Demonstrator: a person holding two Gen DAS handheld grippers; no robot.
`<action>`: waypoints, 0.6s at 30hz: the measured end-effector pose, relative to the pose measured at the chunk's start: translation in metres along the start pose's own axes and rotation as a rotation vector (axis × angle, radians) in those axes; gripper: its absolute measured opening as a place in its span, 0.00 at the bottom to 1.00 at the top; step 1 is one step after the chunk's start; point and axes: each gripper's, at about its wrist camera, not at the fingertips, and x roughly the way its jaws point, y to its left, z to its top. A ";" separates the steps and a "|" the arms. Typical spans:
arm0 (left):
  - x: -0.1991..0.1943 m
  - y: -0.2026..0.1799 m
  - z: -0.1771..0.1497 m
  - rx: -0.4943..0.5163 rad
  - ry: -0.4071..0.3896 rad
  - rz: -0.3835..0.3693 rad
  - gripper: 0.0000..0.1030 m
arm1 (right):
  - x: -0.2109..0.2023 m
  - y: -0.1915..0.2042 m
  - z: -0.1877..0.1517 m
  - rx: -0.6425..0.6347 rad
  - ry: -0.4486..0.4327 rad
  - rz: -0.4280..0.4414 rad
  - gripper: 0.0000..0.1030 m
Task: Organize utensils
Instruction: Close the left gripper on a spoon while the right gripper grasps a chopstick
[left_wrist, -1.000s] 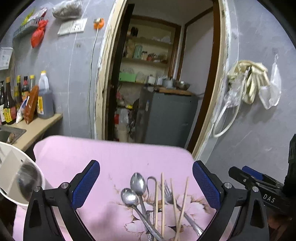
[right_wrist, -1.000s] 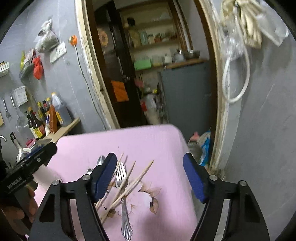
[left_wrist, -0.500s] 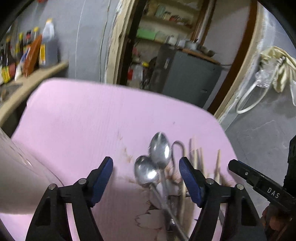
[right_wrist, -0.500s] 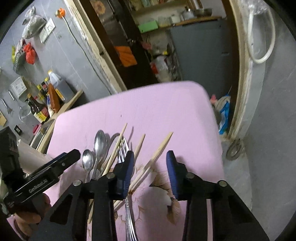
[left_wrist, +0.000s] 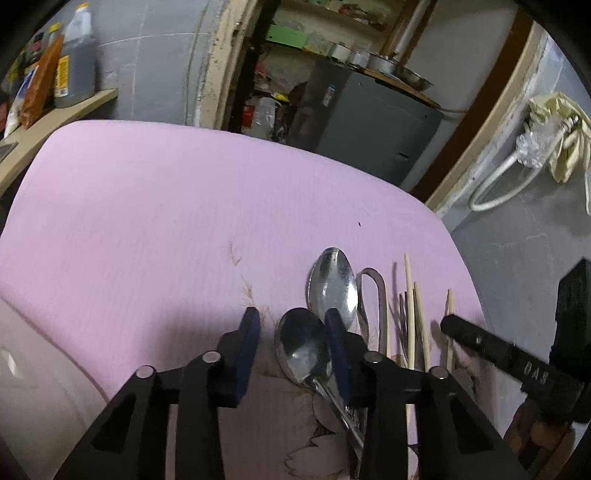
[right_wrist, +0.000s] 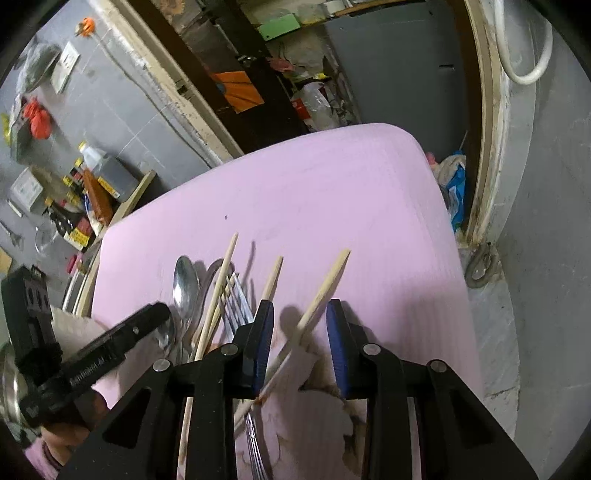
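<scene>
over the pink mat (left_wrist: 155, 206), both grippers sit lower than before, jaws just narrowed: left gripper (left_wrist: 291, 332) brackets a spoon (left_wrist: 301, 343), right gripper (right_wrist: 301, 332) a chopstick (right_wrist: 321, 295), neither pinched.

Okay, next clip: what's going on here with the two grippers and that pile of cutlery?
A person holding a gripper in each hand is sorting utensils heaped on a pink mat. The left gripper has just been closing around the nearer spoon, its bowl between the jaws, with a gap visible on one side. The right gripper has just been closing around a single chopstick, not yet pinched. A second spoon, a fork and more chopsticks lie untouched.
</scene>
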 end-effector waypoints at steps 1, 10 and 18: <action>0.001 -0.002 0.001 0.009 0.010 -0.002 0.28 | 0.001 0.000 0.001 0.008 0.004 -0.005 0.19; -0.002 -0.008 0.007 0.045 0.047 -0.001 0.04 | -0.002 -0.018 -0.003 0.122 -0.002 0.063 0.04; -0.040 -0.026 0.001 0.111 -0.048 -0.013 0.03 | -0.053 -0.005 -0.022 0.126 -0.171 0.153 0.04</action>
